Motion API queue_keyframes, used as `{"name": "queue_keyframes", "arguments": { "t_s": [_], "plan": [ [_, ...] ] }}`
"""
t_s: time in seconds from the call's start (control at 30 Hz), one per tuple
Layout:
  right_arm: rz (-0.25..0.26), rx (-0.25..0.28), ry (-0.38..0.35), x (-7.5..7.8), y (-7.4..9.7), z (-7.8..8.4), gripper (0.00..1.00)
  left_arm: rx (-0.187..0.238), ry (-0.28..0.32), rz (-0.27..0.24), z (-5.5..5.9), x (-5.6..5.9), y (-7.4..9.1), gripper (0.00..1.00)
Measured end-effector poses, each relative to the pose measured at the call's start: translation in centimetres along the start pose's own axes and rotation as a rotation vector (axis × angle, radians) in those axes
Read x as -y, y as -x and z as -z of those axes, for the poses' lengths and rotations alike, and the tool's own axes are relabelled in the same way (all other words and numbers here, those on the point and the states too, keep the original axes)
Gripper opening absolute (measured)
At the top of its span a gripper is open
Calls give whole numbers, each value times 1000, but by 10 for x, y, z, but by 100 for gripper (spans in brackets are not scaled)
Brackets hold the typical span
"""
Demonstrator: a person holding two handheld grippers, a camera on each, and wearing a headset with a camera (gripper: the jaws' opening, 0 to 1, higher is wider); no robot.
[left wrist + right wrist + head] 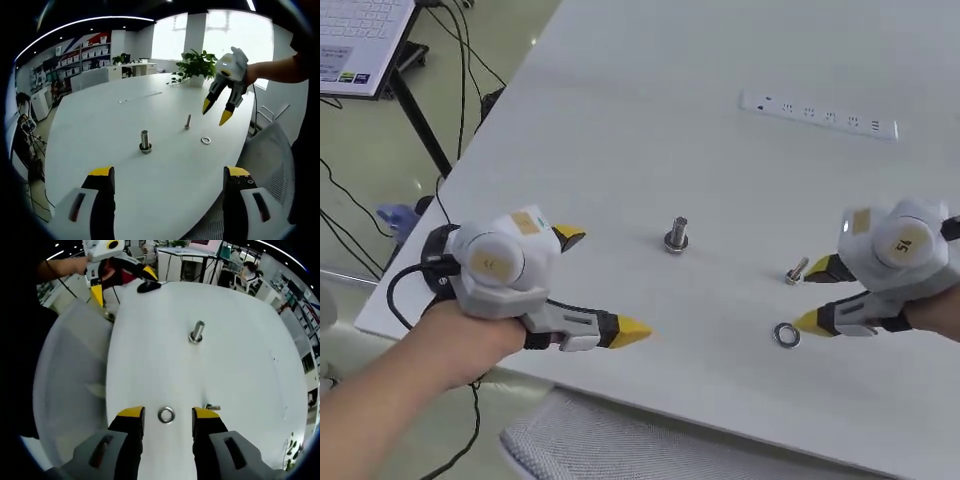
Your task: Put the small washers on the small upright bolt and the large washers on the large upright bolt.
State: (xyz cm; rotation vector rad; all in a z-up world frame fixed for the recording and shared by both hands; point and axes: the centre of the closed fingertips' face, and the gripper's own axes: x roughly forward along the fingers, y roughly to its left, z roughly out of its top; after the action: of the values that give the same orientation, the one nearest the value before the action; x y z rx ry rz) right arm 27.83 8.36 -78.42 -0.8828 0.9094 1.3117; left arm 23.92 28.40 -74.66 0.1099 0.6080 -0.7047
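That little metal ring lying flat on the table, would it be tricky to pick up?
The washer looks thin and lies flat on the smooth table, so jaws might just slide it. It seems rigid metal, unlikely to bend. Tipped on edge, it could roll.

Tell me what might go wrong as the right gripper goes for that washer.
1. The washer lies flat between the open jaws of the right gripper; being thin, it may slide rather than be pinched.
2. The small bolt stands close beside one jaw; a sweep could topple it.
3. The washer's size is hard to judge, so it might land on the wrong bolt.
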Motion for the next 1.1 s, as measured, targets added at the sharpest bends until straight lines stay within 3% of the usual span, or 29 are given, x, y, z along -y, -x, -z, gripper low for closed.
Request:
{"name": "queue_keyframes", "arguments": {
  "t_s": [0.73, 0.87, 0.93, 1.1],
  "plan": [
    [-6, -69, -36, 4, -67, 46, 40, -20, -6, 13, 0, 2, 1, 85],
    [-8, -74, -52, 1, -74, 52, 40, -23, -6, 14, 1, 2, 1, 85],
    [8, -54, -55, 4, -73, 48, 39, -23, -5, 13, 1, 2, 1, 85],
    [2, -66, -49, 4, -74, 49, 39, -24, -2, 13, 2, 0, 0, 84]
  ]
}}
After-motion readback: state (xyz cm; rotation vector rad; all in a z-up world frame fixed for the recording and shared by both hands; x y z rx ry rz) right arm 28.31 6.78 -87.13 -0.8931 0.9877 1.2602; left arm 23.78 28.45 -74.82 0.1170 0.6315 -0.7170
